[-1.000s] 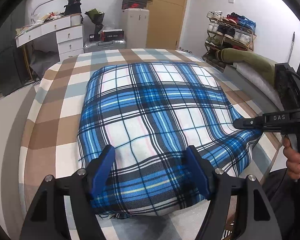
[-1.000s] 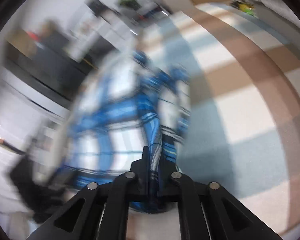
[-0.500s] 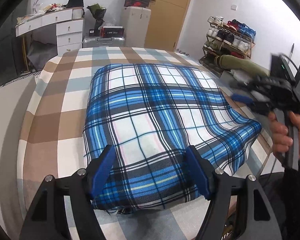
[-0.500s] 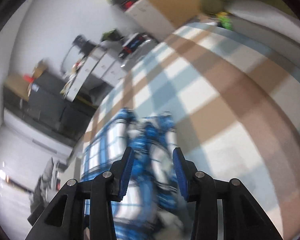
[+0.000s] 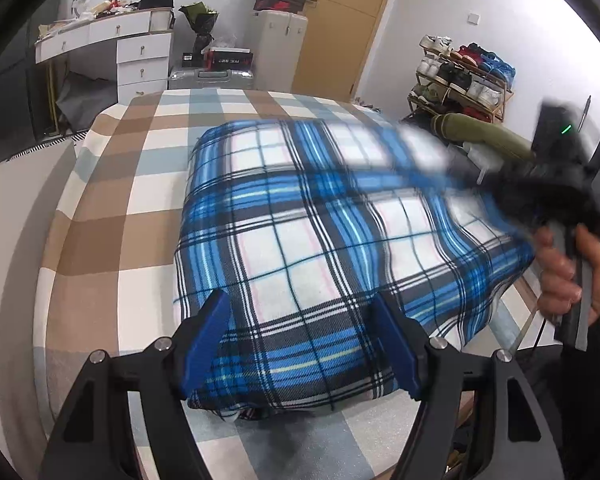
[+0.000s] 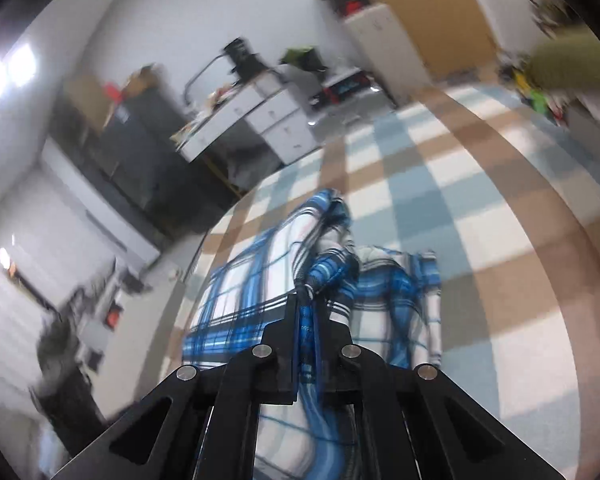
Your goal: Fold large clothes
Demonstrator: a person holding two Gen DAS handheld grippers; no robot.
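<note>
A blue, white and black plaid cloth (image 5: 300, 220) lies folded in a thick rectangle on the checked bed (image 5: 100, 208). My left gripper (image 5: 300, 304) hovers over its near edge, open, its blue pads (image 5: 208, 336) wide apart and gripping nothing. At the right, a hand (image 5: 568, 272) holds my right gripper (image 5: 452, 178), blurred by motion. It is shut on the cloth's right edge, which rises from the bed. In the right wrist view the jaws of the right gripper (image 6: 310, 304) pinch a bunched strip of the plaid cloth (image 6: 244, 292).
Past the bed's far end stand a white dresser (image 5: 140, 52), a silver suitcase (image 5: 212, 78), a white cabinet (image 5: 276, 48) and a wooden door (image 5: 340, 20). A shoe rack (image 5: 460, 76) and a green roll (image 5: 484, 136) are at the right.
The right gripper let go of the cloth, opened, then shut again on its right edge and lifted it. The left gripper stayed open over the near edge.
</note>
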